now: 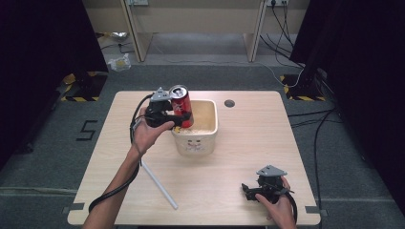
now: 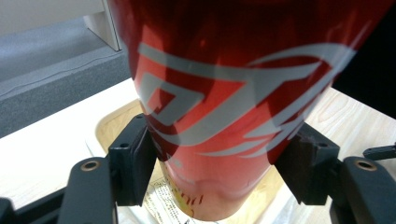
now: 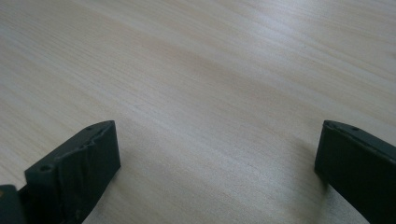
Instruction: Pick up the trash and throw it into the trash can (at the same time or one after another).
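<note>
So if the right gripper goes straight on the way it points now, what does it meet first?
Probably the bare table: the right gripper is open, its jaws angled down at the wood with nothing between them.

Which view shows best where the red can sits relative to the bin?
The high view: the red can, clamped in the left gripper, hangs tilted over the cream bin's left rim. The left gripper view has the can close up between its pads, with little of the bin. The right gripper view looks at bare table.

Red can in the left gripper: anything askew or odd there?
The red can is tilted, clamped by the left gripper above the cream bin. No spill or dent visible. A white stick lies loose on the table.
</note>
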Available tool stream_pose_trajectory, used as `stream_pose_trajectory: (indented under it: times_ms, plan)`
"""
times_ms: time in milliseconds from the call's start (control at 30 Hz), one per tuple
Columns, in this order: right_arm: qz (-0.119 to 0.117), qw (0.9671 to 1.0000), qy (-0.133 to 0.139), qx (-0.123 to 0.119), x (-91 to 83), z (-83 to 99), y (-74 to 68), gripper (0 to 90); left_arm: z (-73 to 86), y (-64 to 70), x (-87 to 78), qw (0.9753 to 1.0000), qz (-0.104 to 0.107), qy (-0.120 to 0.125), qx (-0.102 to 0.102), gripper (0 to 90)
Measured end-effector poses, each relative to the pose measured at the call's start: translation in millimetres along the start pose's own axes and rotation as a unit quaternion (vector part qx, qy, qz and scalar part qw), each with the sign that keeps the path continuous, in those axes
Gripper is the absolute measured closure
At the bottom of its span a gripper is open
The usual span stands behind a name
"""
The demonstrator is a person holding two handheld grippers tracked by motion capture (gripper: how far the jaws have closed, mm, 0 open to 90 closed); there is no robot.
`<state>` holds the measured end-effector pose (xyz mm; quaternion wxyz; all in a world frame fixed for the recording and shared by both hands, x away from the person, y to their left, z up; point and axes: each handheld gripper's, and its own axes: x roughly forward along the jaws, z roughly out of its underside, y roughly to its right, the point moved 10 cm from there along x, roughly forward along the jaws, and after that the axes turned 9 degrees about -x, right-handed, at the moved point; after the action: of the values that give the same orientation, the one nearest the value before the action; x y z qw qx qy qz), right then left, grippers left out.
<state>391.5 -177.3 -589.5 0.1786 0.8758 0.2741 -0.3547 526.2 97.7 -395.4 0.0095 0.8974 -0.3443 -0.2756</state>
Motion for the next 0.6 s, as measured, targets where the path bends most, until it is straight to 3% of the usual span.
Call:
stream_pose_trajectory:
  times_ms: [600]
  plan:
    - [0.001, 1.0000, 0.000, -0.002, 0.1, -0.1, 0.4, 0.2, 17.6, -15.5, 23.6, 0.9996, -0.011, -0.023, -0.012, 33.6]
